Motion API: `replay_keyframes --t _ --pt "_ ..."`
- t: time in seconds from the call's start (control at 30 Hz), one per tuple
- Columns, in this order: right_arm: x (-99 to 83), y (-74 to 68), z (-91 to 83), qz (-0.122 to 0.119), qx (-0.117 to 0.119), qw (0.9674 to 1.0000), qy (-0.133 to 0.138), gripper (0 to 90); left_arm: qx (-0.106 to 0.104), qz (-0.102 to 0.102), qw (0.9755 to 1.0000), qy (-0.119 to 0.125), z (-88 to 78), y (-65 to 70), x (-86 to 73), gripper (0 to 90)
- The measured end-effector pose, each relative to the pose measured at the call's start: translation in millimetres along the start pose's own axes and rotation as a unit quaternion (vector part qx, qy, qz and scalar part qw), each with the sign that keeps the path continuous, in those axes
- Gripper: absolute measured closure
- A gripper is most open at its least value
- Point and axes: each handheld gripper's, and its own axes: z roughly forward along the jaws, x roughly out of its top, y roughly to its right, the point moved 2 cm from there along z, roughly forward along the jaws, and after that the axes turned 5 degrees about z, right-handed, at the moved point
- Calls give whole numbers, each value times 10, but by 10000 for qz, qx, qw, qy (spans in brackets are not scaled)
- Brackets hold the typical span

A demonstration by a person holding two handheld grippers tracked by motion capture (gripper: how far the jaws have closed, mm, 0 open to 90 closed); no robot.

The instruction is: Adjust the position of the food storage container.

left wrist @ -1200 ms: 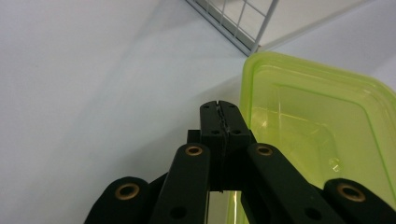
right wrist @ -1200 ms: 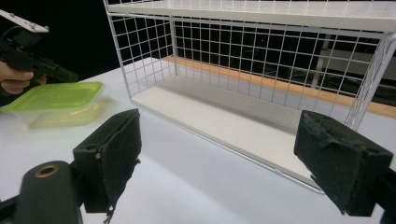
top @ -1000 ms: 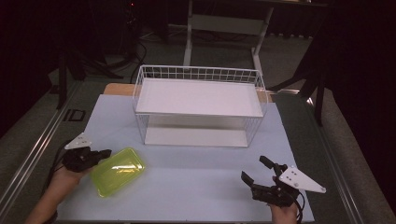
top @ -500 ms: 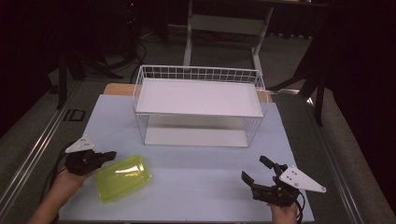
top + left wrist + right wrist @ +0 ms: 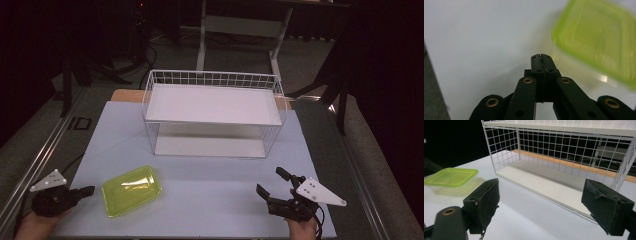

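A yellow-green lidded plastic container [image 5: 131,190] lies flat on the pale table sheet at front left; it also appears blurred at the upper right in the left gripper view [image 5: 599,42] and at the left in the right gripper view [image 5: 450,177]. My left gripper [image 5: 89,190] sits just left of the container, apart from it, with its jaws pressed together on nothing [image 5: 541,57]. My right gripper [image 5: 272,182] rests at front right, jaws wide apart [image 5: 541,202] and facing the wire shelf [image 5: 564,157].
A white two-level wire shelf rack [image 5: 212,80] stands at the middle back of the table sheet [image 5: 210,195]. A wooden board edge [image 5: 125,95] shows behind it. Dark stands and table legs [image 5: 202,30] lie beyond the table.
The container, tilted and held at the left gripper before, now lies flat on the sheet. The left gripper has let go, drawn back toward the front left and shut. The right gripper stayed put.
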Motion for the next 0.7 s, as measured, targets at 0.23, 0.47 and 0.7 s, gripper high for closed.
replay_keyframes --t 0.23,0.47,0.7 --pt "-12 4 20 23 8 10000 -46 150 -209 116 9996 -139 178 142 14 900" --pt "-12 17 6 47 7 10000 -32 150 -301 141 9992 -202 346 136 181 900" --pt "-16 33 -2 47 1 10000 -28 150 -502 269 9981 -252 568 203 394 900"
